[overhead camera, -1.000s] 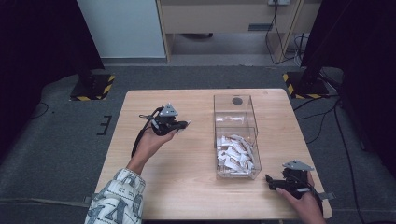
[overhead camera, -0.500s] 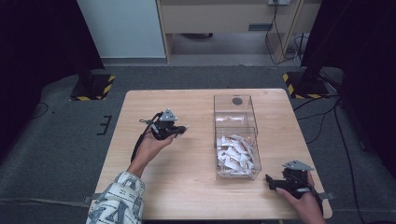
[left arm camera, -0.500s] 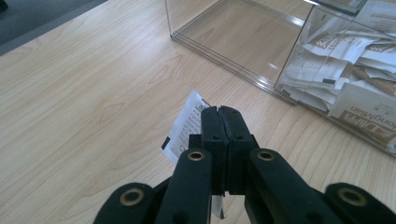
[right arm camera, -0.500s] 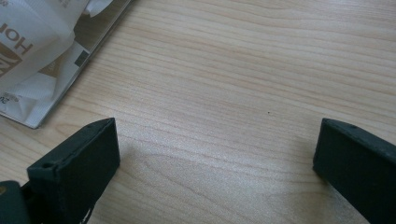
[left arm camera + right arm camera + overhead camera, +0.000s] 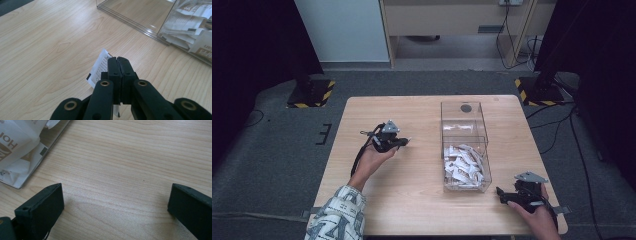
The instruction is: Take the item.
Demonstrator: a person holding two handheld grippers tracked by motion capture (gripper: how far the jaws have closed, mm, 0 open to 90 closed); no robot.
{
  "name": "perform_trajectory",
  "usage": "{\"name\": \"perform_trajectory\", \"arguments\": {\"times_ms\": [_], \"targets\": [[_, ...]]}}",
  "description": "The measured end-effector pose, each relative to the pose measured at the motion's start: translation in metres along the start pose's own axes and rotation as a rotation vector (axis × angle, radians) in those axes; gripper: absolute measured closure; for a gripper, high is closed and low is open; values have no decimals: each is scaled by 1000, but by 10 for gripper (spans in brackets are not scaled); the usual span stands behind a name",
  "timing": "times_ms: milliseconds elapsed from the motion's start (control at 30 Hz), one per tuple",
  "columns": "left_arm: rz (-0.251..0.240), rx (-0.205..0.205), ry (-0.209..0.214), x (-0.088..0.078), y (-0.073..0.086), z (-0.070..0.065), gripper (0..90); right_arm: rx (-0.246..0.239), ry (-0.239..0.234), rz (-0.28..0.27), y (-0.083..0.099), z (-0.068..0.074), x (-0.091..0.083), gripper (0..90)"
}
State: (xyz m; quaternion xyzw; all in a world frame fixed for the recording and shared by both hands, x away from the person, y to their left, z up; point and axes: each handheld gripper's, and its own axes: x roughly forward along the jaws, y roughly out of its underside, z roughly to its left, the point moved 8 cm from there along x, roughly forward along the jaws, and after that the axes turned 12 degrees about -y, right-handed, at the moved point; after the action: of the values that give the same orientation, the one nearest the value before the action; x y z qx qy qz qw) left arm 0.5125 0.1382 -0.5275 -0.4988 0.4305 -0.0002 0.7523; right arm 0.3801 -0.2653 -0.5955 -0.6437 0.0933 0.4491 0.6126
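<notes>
Pale wood-grain planks make up the surface [image 5: 412, 200], on which a clear rectangular plastic box [image 5: 464, 145] stands right of centre, its near half heaped with white paper sachets [image 5: 463, 165] and its far half bare but for a dark round spot on the bottom.

Left of the box, the left gripper [image 5: 401, 142] is held in a hand above the surface, pointing toward the box. In the left gripper view its jaws are pressed together on a small white paper sachet [image 5: 100, 67]; fine print and a black square mark show on the sachet, too small to read.

At the near right corner the right gripper [image 5: 503, 195] sits low over the surface, just beside the box's near end. In the right gripper view its jaws stand wide apart with bare wood between them. Sachets behind the box wall there carry brown lettering, of which only "HO" can be made out.
</notes>
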Motion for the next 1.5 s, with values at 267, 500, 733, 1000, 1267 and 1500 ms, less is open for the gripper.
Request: {"name": "perform_trajectory", "arguments": {"times_ms": [267, 500, 733, 1000, 1267, 1500], "targets": [[14, -13, -20, 7, 6, 6, 888, -1, 0, 0, 0, 0, 0, 8], [21, -29, -29, 17, 7, 1, 883, 0, 0, 0, 0, 0, 0, 8], [43, -37, -51, 23, 9, 2, 766, 0, 0, 0, 0, 0, 0, 8], [21, -20, -89, 4, 3, 1, 273, 0, 0, 0, 0, 0, 0, 8], [-22, -12, -61, -32, 15, -2, 52, 0, 0, 0, 0, 0, 0, 8], [-21, -11, -66, -58, 42, -2, 53, 0, 0, 0, 0, 0, 0, 8]]}}
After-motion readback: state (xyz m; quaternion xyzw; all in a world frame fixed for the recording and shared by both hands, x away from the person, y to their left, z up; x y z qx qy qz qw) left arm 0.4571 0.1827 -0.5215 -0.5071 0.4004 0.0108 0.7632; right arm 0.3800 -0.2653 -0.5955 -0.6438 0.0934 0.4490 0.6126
